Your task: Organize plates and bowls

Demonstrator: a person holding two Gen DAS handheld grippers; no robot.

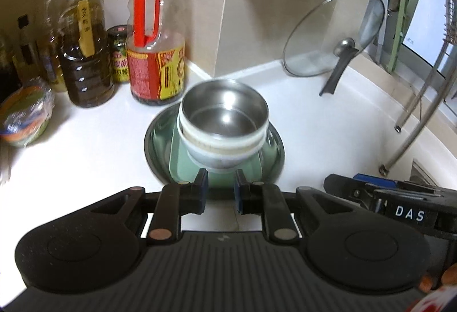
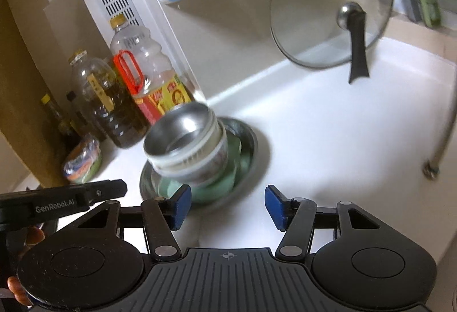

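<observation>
Two bowls (image 1: 222, 123) stacked on plates (image 1: 160, 152) lie dead ahead of my left gripper (image 1: 220, 192), jaws nearly clenched, empty; right gripper (image 2: 227, 205) released.

Straight ahead of our left gripper (image 1: 220, 186) the bowl stack (image 1: 224, 123) on its steel plate (image 1: 274, 160) blocks the way. Behind and to the left of it, bottles (image 1: 155, 55) crowd the wall; a wrapped tub (image 1: 27, 115) sits far left. Ahead of our right gripper (image 2: 228, 205), jaws apart with nothing between, bare counter (image 2: 328, 140) runs clear to a glass lid (image 2: 332, 9) leaning on the wall. Rack legs (image 1: 414, 117) stand at the right.
</observation>
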